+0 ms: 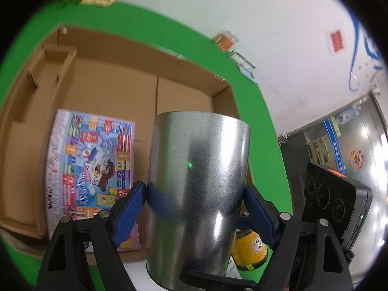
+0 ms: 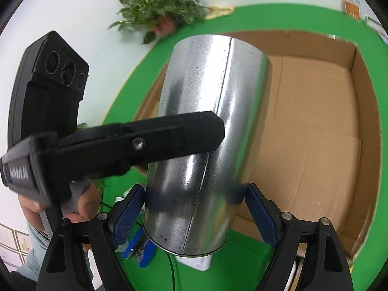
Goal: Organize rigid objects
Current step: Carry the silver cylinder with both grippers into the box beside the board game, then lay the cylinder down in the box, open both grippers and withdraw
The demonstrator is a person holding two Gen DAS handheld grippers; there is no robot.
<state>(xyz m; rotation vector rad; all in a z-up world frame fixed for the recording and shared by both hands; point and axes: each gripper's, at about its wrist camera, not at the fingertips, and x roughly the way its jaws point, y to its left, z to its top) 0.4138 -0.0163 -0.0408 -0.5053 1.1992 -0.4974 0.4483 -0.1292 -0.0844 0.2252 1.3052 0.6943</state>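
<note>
Shiny galvanised steel cylinder (image 1: 197,194) clamped by both left gripper (image 1: 195,203) and right gripper (image 2: 194,203), carried above open brown cardboard box (image 1: 109,97). Lower level onto bare floor beside colourful game box (image 1: 92,169); release together.

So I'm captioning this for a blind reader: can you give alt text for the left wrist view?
A shiny metal cylinder is gripped between the blue-padded jaws of the left gripper, above an open cardboard box on green cloth. A colourful board game lies in the box.
</note>
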